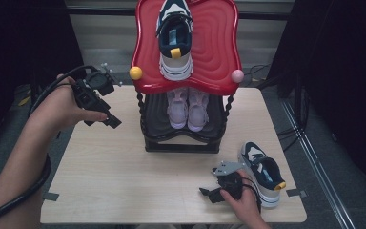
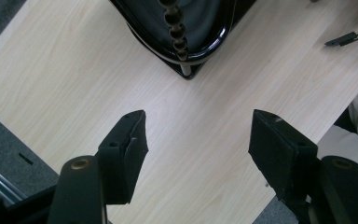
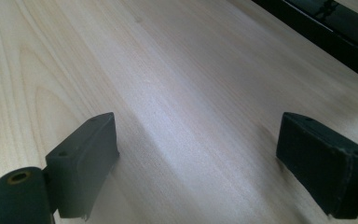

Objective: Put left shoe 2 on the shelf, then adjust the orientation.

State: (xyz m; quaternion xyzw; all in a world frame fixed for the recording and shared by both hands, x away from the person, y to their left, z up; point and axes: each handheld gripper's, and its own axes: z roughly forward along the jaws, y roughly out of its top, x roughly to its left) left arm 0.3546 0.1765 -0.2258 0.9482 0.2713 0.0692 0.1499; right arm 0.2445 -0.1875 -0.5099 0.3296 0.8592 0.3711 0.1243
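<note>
The tabletop (image 1: 124,181) carries a two-tier rack (image 1: 183,138) at its far centre. Its red upper tray (image 1: 219,57) holds one navy-and-white sneaker (image 1: 175,38); a pale pair (image 1: 188,107) sits on the black lower shelf. Your right hand-held gripper (image 1: 208,193) rests low, spread and empty, just beside the loose navy sneaker (image 1: 263,172) near the right edge. Your left hand-held gripper (image 1: 109,119) hangs left of the rack, spread and empty.
</note>
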